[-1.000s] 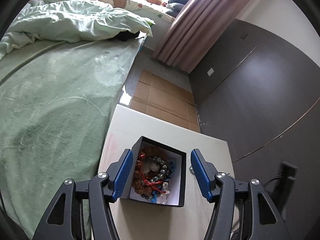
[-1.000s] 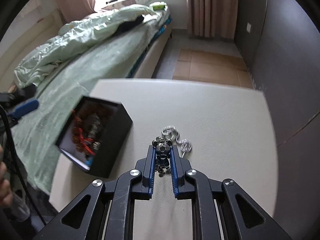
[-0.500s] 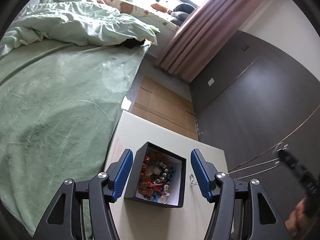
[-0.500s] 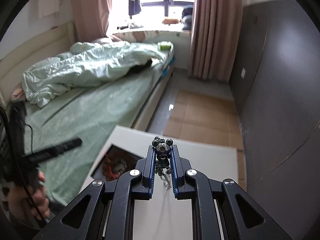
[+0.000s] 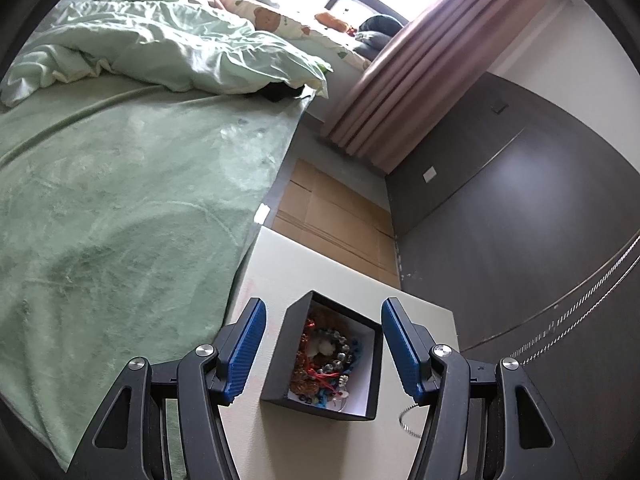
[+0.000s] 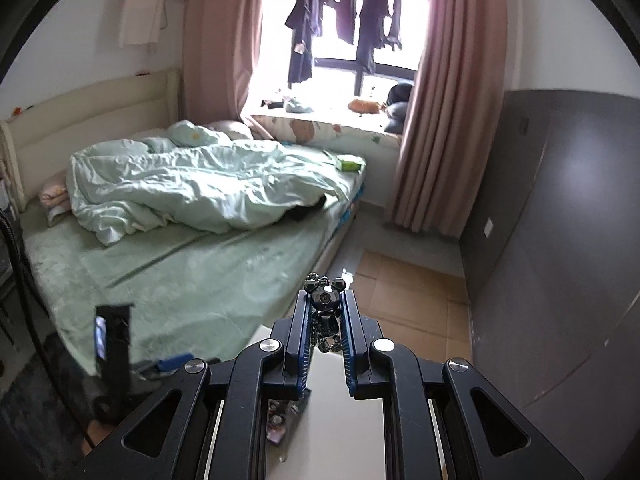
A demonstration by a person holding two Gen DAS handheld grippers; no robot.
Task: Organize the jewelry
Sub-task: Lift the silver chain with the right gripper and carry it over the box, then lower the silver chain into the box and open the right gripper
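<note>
A black open box [image 5: 280,356] with bead bracelets [image 5: 326,356] inside stands on the cream table [image 5: 328,276]. My left gripper [image 5: 322,348] is open, its blue fingers on either side of the box, apart from its walls. My right gripper [image 6: 325,314] is shut on a dark metal bear pendant [image 6: 325,300], held high above the table. Its silver chain [image 5: 592,292] hangs across the right of the left wrist view, with its end [image 5: 406,416] on the table by the box. The box shows partly under the right gripper [image 6: 280,416].
A bed with a green blanket [image 5: 120,208] runs along the table's left edge. A dark wall panel [image 5: 520,208] stands to the right. Cardboard sheets [image 5: 332,208] lie on the floor beyond the table. Pink curtains [image 6: 432,120] hang by the window.
My right gripper has risen with the bear pendant, lifting its chain off the table. My left gripper has drawn back and up a little from the box.
</note>
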